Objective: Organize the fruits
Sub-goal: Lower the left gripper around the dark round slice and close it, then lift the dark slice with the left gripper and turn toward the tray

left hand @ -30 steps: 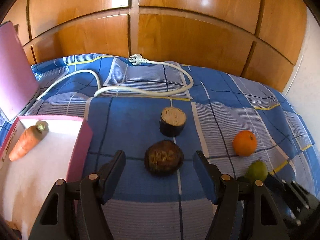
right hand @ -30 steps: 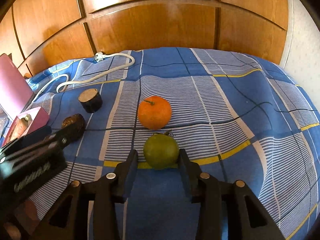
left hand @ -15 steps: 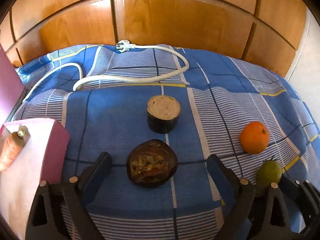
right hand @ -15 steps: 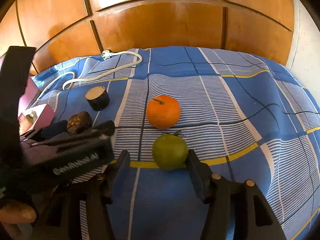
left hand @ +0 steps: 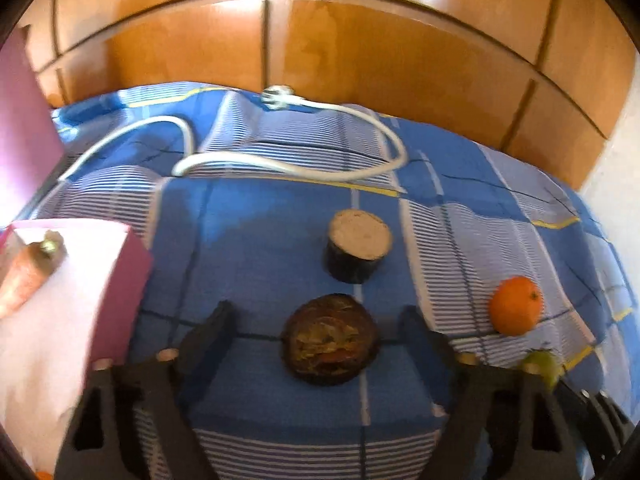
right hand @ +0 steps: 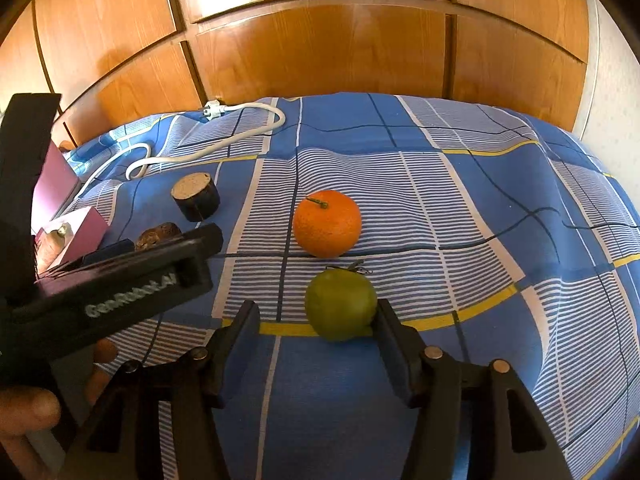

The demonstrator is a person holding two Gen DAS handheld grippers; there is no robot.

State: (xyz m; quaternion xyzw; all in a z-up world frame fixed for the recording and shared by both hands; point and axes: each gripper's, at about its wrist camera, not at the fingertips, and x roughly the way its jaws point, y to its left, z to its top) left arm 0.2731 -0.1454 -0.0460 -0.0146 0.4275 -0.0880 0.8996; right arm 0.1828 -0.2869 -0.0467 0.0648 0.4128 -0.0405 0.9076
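My left gripper (left hand: 316, 312) points down at a blue checked bedspread (left hand: 260, 240). A dark brown round fruit (left hand: 330, 338) lies between its fingers, and the jaws are closing with a gap on both sides. My right gripper (right hand: 317, 307) stands open around a green fruit (right hand: 340, 304). The right finger (right hand: 386, 320) is against the green fruit and the left finger is clear of it. An orange (right hand: 326, 224) lies just beyond the green fruit. The orange (left hand: 516, 304) and the green fruit (left hand: 542, 364) also show at the right of the left wrist view.
A dark stub with a pale cut top (left hand: 358, 246) sits behind the brown fruit. A pink box (left hand: 124, 288) at the left holds a carrot (left hand: 24, 276). A white cable (left hand: 280, 168) loops across the far bedspread. Wooden panels (right hand: 320, 60) close the back. A hand (right hand: 28, 404) holds the left tool (right hand: 120, 276).
The left jaws spread wide around the brown fruit and have since narrowed again. The right jaws widened around the green fruit, which has not moved.
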